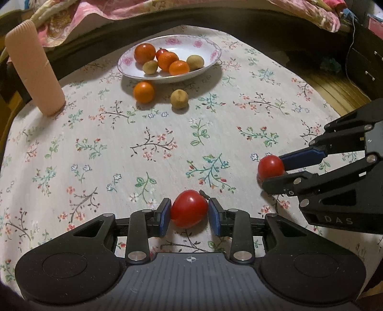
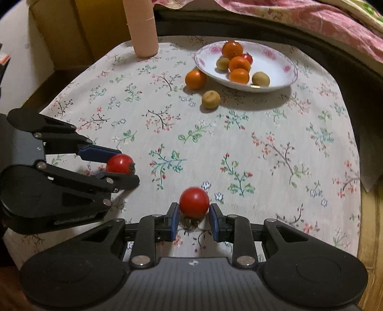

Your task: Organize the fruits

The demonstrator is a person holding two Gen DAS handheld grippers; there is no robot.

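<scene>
My left gripper (image 1: 189, 206) is shut on a red tomato (image 1: 189, 210) low over the floral tablecloth near the front edge. To its right, my right gripper (image 1: 271, 171) is shut on a smaller red tomato (image 1: 270, 166). The right wrist view shows that tomato (image 2: 194, 201) between the blue pads of the right gripper (image 2: 194, 207), with the left gripper (image 2: 128, 166) and its tomato (image 2: 119, 163) at the left. A white rose-patterned plate (image 1: 191, 45) (image 2: 275, 64) at the far side holds oranges, tan round fruits and a small tomato. An orange (image 1: 143, 92) and a tan fruit (image 1: 179, 98) lie on the cloth just in front of it.
A tall ribbed pink bottle (image 1: 33, 69) (image 2: 142, 28) stands at the far left corner of the table. A pink flowered blanket (image 1: 100, 9) lies beyond the far edge. The tablecloth (image 1: 167, 148) is bare between the grippers and the plate.
</scene>
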